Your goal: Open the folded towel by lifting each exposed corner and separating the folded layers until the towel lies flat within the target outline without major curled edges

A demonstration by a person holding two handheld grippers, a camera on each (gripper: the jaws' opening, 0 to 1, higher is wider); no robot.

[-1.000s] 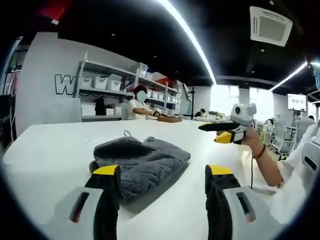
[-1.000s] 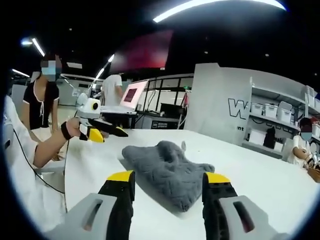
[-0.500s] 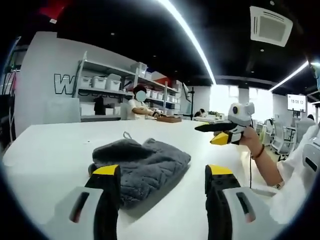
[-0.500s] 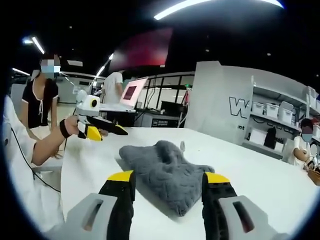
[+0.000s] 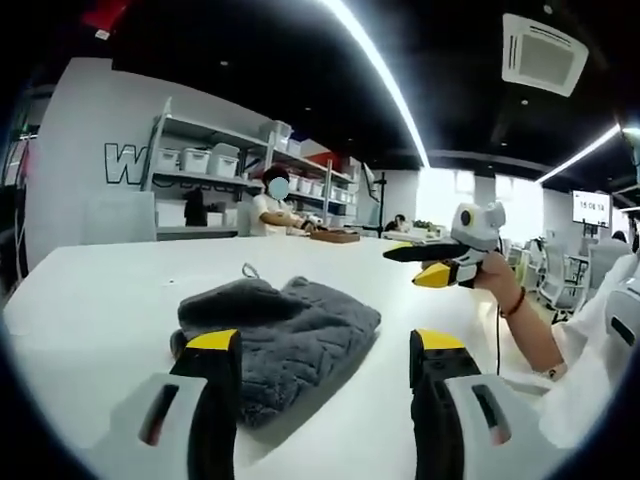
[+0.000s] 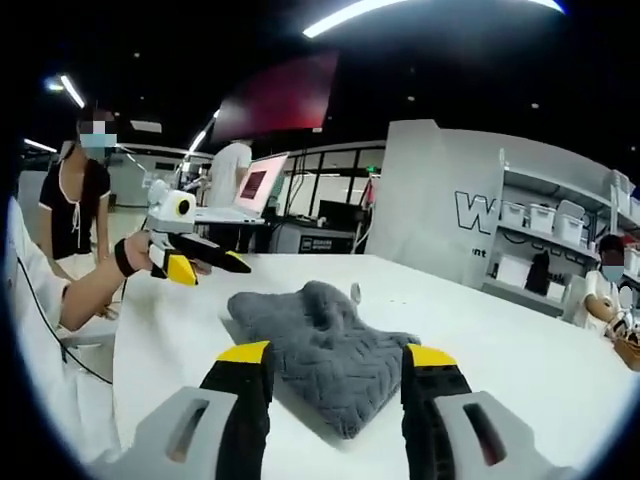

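Your gray towel (image 5: 280, 335) lies bunched and folded on the white desk (image 5: 90, 290), ahead of both tools. Your left hand-held gripper (image 5: 325, 345) hovers above the desk with jaws spread wide, gripping nothing; the towel's near edge sits behind its left jaw. Your right hand-held gripper (image 6: 335, 358) hovers likewise, jaws apart and empty.

Open-plan lab or workshop: white counter (image 5: 100, 290), metal shelving (image 5: 215, 170) with storage bins at 10 o'clock, ceiling air-con cassette (image 5: 541, 52) at 1 o'clock, strip lights, wall monitor (image 5: 592, 207), people at benches.
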